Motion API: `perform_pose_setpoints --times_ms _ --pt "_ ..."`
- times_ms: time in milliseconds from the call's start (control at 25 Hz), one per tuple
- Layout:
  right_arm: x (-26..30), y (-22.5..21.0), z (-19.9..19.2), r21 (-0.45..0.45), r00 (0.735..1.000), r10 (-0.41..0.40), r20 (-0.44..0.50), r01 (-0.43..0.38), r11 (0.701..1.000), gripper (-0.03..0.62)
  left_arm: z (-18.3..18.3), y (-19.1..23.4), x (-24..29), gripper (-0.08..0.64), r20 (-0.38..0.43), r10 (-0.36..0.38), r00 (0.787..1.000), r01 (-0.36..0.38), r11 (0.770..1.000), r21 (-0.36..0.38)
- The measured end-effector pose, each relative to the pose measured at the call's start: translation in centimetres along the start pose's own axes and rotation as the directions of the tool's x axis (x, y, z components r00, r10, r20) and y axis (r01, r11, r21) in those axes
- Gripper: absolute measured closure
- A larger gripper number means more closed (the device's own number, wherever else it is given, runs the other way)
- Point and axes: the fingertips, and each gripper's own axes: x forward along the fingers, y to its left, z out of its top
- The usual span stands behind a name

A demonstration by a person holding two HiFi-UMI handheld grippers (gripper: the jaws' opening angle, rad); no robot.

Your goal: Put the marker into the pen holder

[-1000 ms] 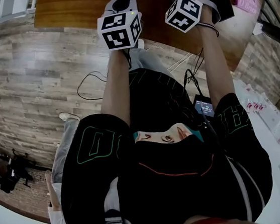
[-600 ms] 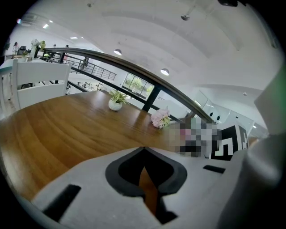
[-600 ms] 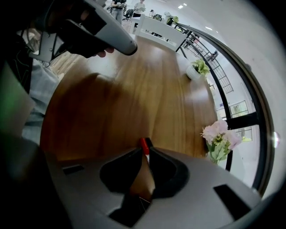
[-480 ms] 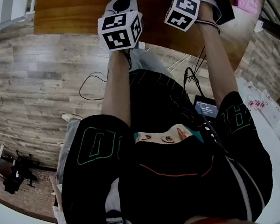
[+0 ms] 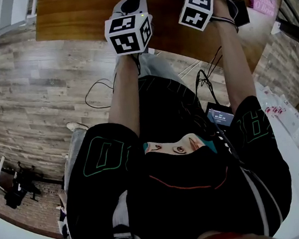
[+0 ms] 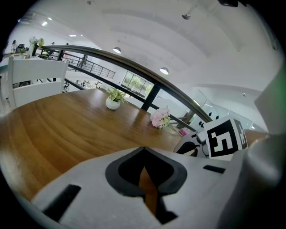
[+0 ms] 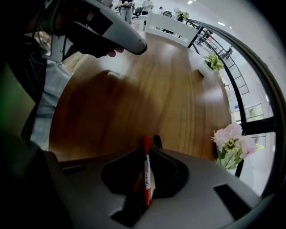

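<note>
One red marker with a white label [image 7: 146,175] stands clamped between the jaws of the right gripper [image 7: 145,148], above the brown wooden table [image 7: 134,89]; its print is unreadable; the left gripper [image 6: 144,155], jaws together, carries nothing; one pink flower bunch [image 7: 230,142] sits right of the right gripper.

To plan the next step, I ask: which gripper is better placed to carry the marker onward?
The right gripper: its jaws are shut on the red marker. The left gripper holds nothing; its jaws are together.

Wooden table [image 5: 71,12] on grey plank floor [image 5: 28,98] — white ceiling [image 6: 178,31], lamps [image 6: 117,50] lit.
</note>
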Motion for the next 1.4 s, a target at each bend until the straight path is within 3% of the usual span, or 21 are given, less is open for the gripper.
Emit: perform_pose_setpoints --times_ms 200,400,560,960,1120,1280,1400 --pt "-0.2 -0.1 0.2 0.05 1.0 0.03 0.007 -0.03 0.998 0.548 0.1 -0.3 0.1 0.552 0.003 -0.011 1.0 0.011 1.0 -0.002" --pt "-0.9 -0.5 0.3 0.104 0.999 -0.008 0.031 0.004 0.995 0.546 0.2 0.0 -0.2 0.551 0.009 -0.005 1.0 0.005 1.0 -0.01" --pt "-3.0 -1.5 1.1 0.19 0.992 -0.051 0.112 0.029 0.981 0.548 0.1 0.1 -0.5 0.551 0.015 0.003 1.0 -0.003 1.0 -0.017" --pt "-6.0 -1.2 1.3 0.391 0.954 -0.156 0.257 0.045 0.919 0.548 -0.1 -1.9 -1.7 0.551 0.045 -0.007 0.999 0.007 1.0 -0.005" --pt "-7.1 -0.5 0.9 0.506 0.925 -0.204 0.319 0.015 0.862 0.548 -0.3 -3.0 -2.2 0.551 0.061 -0.012 0.998 0.012 1.0 0.001" --pt "-8.6 0.3 0.5 0.554 0.899 -0.25 0.359 0.011 0.833 0.548 -0.8 -4.4 -2.9 0.551 0.075 -0.024 0.997 0.023 1.0 0.014" --pt "-10.2 1.0 0.5 0.58 0.865 -0.284 0.414 -0.011 0.814 0.548 -1.0 -5.5 -3.6 0.551 0.087 -0.032 0.996 0.03 0.999 0.025"
